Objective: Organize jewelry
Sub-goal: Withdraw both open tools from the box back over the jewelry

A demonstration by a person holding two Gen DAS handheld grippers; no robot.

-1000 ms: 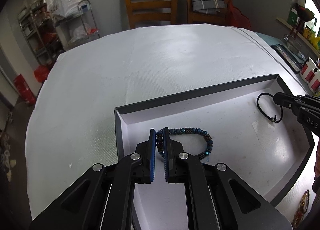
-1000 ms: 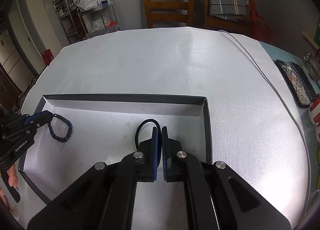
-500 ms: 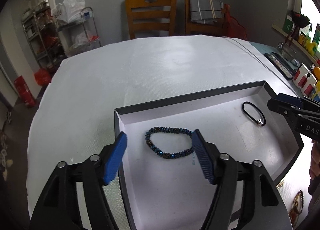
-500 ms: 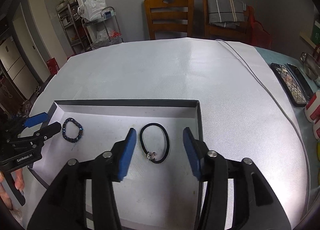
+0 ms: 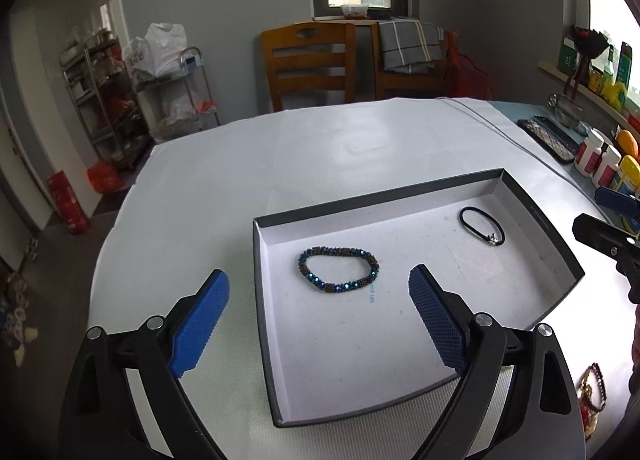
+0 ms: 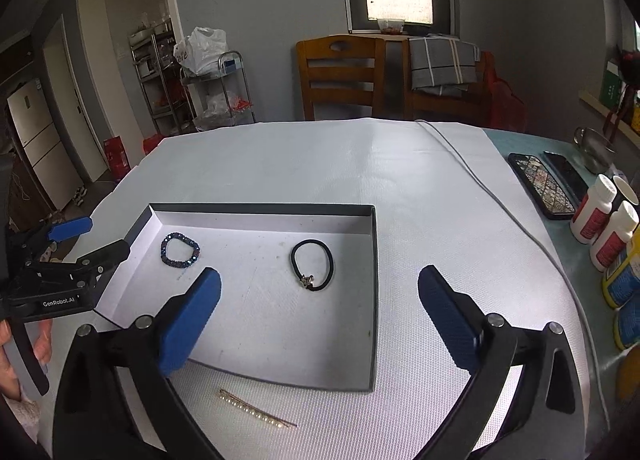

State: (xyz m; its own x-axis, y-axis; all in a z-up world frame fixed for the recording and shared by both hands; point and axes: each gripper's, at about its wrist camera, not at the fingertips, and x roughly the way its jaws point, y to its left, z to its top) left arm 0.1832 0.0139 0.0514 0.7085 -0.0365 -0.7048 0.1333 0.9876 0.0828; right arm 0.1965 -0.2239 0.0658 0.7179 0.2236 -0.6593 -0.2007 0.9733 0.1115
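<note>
A shallow dark grey box (image 5: 380, 196) (image 6: 260, 209) with a white floor lies on the white table cover. Inside it, a blue beaded bracelet (image 5: 340, 287) (image 6: 163, 249) rests on the left and a black cord band with a silver charm (image 5: 493, 238) (image 6: 307, 280) on the right. My left gripper (image 5: 318, 272) hovers above and behind the bracelet, its jaws opening with nothing between them. My right gripper (image 6: 319, 273) hangs likewise over the black band, jaws opening and empty. Each gripper also shows at the edge of the other's view: right gripper (image 5: 586, 208), left gripper (image 6: 109, 235).
A gold bar clip (image 6: 256, 408) lies on the cover in front of the box, and red beaded jewelry (image 5: 592, 392) lies near its right corner. Two phones (image 6: 540, 188), pill bottles (image 6: 600, 216) and a cable (image 6: 480, 180) are at the right; wooden chairs (image 6: 340, 76) stand behind.
Both grippers went from shut to wide open, letting go of the blue bracelet and the black band, which now lie in the box. Both hands drew back and up.
</note>
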